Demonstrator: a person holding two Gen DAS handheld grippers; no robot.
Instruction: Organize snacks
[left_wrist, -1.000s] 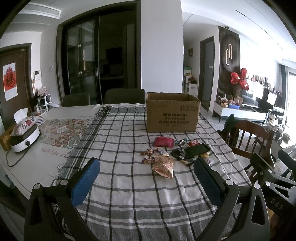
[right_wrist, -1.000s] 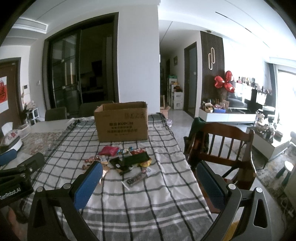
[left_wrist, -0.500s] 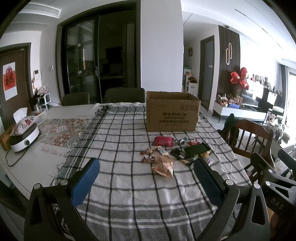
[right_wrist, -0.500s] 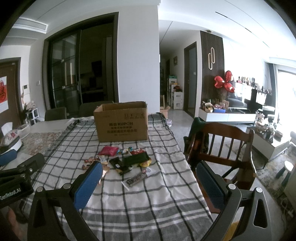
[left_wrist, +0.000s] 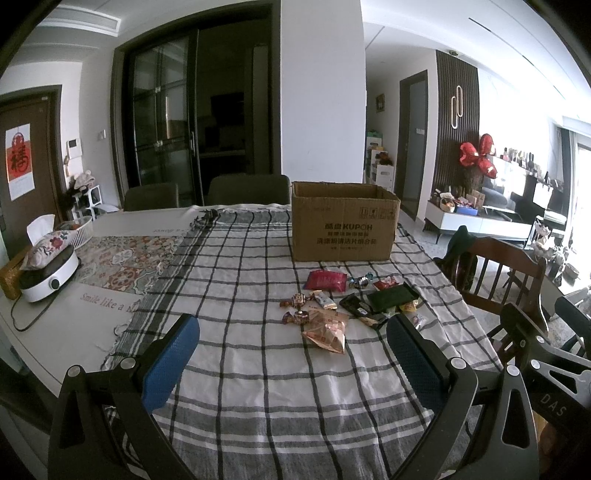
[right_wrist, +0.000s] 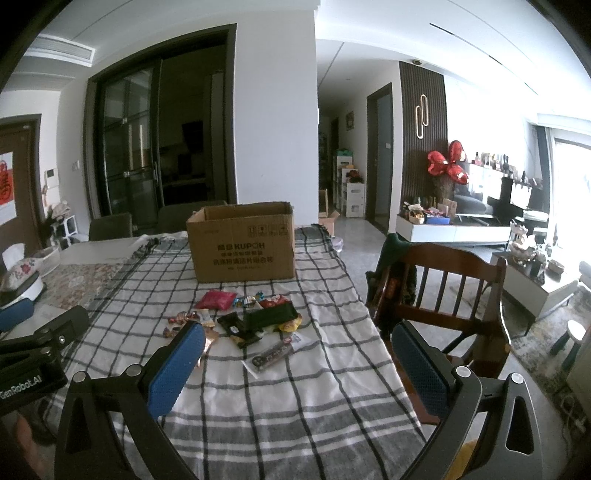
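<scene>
1. Left gripper (left_wrist: 291, 354): jaws spread wide, holding nothing, above the checked cloth (left_wrist: 258, 369).
2. Right gripper (right_wrist: 299, 363): jaws likewise apart, empty, over the cloth's right edge.
3. Snacks (left_wrist: 351, 306): loose heap on the cloth ahead of both grippers; includes a red packet (left_wrist: 325, 279), a dark packet (left_wrist: 393, 299), an orange bag (left_wrist: 327, 332) and small sweets, perhaps foil-wrapped.
4. Box (left_wrist: 343, 221): cardboard, open-topped, upright just behind the heap.
5. Chair (right_wrist: 443, 291): wooden, beside the table's right edge.
</scene>
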